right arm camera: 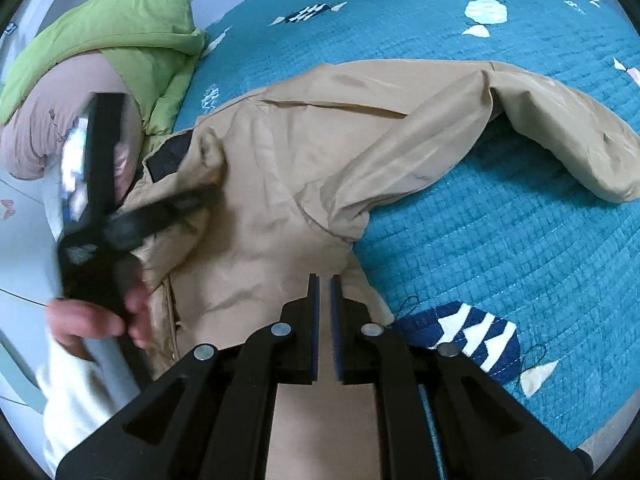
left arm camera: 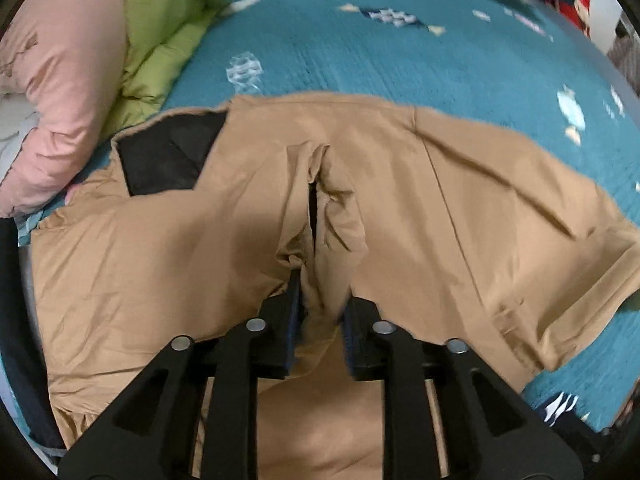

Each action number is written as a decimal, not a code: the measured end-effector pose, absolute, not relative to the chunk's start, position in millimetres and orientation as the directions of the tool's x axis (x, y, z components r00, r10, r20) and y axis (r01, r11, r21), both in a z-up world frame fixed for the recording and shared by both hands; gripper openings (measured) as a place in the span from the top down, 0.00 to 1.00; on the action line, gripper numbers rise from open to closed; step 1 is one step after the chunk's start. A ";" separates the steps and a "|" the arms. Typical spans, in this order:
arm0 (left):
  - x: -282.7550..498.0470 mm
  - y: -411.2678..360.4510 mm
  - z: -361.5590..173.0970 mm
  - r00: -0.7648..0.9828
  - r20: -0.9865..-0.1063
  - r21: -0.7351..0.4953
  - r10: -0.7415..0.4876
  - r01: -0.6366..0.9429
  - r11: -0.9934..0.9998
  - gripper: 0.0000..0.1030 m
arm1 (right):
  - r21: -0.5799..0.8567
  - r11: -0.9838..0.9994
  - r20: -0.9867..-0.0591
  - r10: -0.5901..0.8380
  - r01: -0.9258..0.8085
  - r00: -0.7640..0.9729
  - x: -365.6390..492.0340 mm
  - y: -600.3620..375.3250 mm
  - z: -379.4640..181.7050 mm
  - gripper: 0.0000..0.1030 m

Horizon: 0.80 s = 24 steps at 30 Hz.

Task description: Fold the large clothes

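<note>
My left hand-held gripper (left arm camera: 320, 292) clamps a fold of the tan nylon jacket (left arm camera: 400, 200); my right hand-held gripper (right arm camera: 324, 284) hovers nearly closed, empty. I'd lift evenly toward twelve o'clock, keeping the fabric taut.

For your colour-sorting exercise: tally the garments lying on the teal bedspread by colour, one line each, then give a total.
Tan: 1, the jacket under both grippers
Green: 1, the puffer jacket
Pink: 1, the padded garment beside the green one
Total: 3
</note>
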<state>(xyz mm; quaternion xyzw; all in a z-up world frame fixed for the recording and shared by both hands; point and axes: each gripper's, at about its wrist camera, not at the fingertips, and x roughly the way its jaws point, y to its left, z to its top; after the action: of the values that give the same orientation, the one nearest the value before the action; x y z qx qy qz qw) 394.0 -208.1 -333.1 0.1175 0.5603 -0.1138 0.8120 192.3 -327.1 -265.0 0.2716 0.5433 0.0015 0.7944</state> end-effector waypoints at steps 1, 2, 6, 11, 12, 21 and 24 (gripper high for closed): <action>392.1 -206.9 -329.8 0.338 -0.938 0.036 -0.082 0.329 0.944 0.61 | 0.431 0.855 -0.861 0.295 0.289 0.414 193.5 -326.0 -262.0 0.92; 388.8 -204.9 -322.4 0.339 -0.932 -0.001 -0.125 0.343 0.939 0.49 | 0.430 0.856 -0.861 0.293 0.288 0.415 194.9 -326.8 -260.1 0.91; 382.4 -191.6 -288.6 0.368 -0.912 -0.046 -0.182 0.348 0.936 0.40 | 0.427 0.852 -0.862 0.282 0.303 0.420 201.2 -325.3 -251.2 0.74; 379.7 -147.6 -242.8 0.410 -0.877 -0.113 -0.249 0.329 0.937 0.40 | 0.430 0.862 -0.845 0.279 0.270 0.456 219.7 -310.6 -234.4 0.53; 381.2 -135.1 -238.9 0.416 -0.875 -0.114 -0.247 0.318 0.941 0.40 | 0.430 0.866 -0.843 0.285 0.255 0.456 226.1 -305.0 -232.5 0.53; 382.9 17.5 -279.3 0.316 -0.944 -0.080 -0.089 0.044 0.996 0.53 | 0.453 0.869 -0.861 0.366 0.202 0.354 290.6 -244.1 -269.6 0.53; 378.1 51.1 -303.5 0.255 -0.964 -0.075 -0.069 -0.015 0.997 0.83 | 0.436 0.869 -0.882 0.361 0.234 0.304 308.2 -228.8 -292.2 0.53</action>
<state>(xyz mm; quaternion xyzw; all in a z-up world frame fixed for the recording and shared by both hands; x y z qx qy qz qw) 378.1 51.1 -303.5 -0.0342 0.6099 -0.0171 0.7916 308.2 -228.8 -292.2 0.2528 0.5883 0.0414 0.7670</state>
